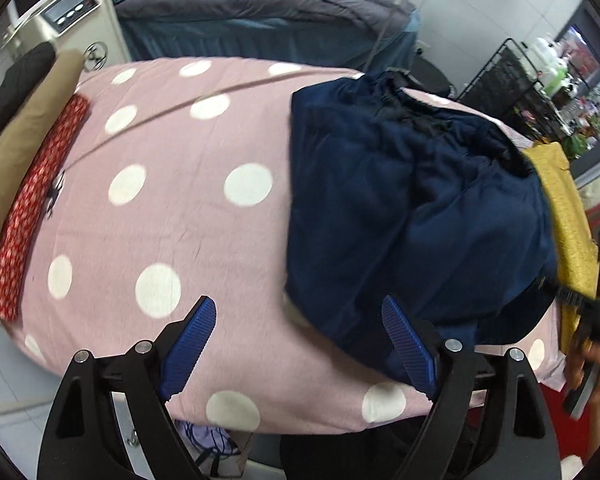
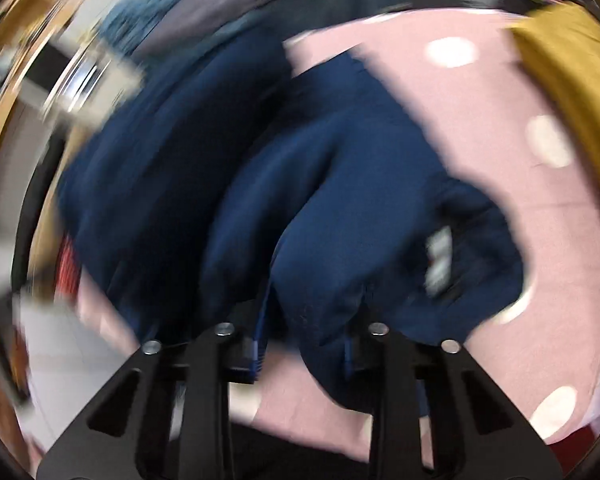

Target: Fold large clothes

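Left wrist: our left gripper (image 1: 300, 344) gapes empty; right gripper (image 2: 304, 354) pinches navy garment (image 1: 412, 208), prob. to fold it.

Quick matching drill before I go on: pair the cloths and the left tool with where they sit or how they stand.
1. dark navy garment
2. mustard yellow cloth
3. red patterned cloth
4. left tool

A. left edge of the pink dotted sheet
B. open, holding nothing
C. far right edge
D. bunched on the sheet's right half

Pairs: 1-D, 2-C, 3-A, 4-B
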`<action>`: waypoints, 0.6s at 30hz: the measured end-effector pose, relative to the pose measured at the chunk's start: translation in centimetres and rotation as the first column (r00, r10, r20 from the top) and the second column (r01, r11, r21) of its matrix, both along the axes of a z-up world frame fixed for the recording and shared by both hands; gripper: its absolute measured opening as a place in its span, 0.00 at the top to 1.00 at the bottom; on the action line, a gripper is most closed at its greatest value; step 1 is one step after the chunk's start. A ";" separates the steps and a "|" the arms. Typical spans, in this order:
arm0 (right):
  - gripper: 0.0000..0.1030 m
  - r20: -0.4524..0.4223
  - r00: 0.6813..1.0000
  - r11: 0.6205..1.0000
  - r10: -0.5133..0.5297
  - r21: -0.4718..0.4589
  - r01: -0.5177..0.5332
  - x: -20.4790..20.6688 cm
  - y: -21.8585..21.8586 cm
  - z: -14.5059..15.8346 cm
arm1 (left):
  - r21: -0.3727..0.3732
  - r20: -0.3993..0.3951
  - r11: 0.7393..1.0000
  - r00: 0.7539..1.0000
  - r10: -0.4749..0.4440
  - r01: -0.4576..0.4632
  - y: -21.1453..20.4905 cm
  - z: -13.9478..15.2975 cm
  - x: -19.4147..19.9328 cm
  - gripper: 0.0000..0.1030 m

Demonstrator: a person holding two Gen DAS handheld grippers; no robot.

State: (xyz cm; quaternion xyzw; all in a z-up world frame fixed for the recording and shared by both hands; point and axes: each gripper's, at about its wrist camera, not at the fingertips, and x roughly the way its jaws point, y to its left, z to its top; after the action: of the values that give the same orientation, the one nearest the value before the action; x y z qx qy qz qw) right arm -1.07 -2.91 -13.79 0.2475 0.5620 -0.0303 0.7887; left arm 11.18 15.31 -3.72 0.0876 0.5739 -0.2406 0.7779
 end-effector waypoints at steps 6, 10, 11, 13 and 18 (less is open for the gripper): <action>0.30 -0.127 0.980 0.979 0.153 -0.113 -0.167 -2.2 6.0 -2.0 | -0.017 0.110 0.985 0.980 -0.167 0.170 -5.7 2.7 3.3 0.19; 0.29 -0.072 0.997 0.988 0.035 -0.151 -0.046 -3.7 2.4 0.6 | -0.005 0.169 0.941 0.928 -0.331 0.337 -12.9 4.8 3.0 0.15; 0.29 -0.034 0.999 0.993 -0.010 -0.121 0.005 -4.3 1.0 1.6 | 0.003 0.185 0.922 0.906 -0.380 0.386 -15.0 5.2 2.6 0.15; 0.26 0.038 0.995 0.994 -0.096 -0.052 0.098 -5.9 -1.9 3.0 | 0.026 0.214 0.879 0.856 -0.470 0.476 -19.5 6.2 1.4 0.14; 0.23 0.102 0.894 0.900 -0.436 0.037 0.435 -10.7 -10.7 2.7 | 0.115 0.241 0.734 0.698 -0.674 0.669 -30.8 5.8 -3.2 0.07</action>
State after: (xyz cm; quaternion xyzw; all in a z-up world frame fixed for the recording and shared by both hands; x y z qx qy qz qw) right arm -11.77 -13.59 -11.09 0.3734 0.4493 -0.1888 0.7893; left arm 8.02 -15.51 2.09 0.3294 0.3946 -0.4882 0.7053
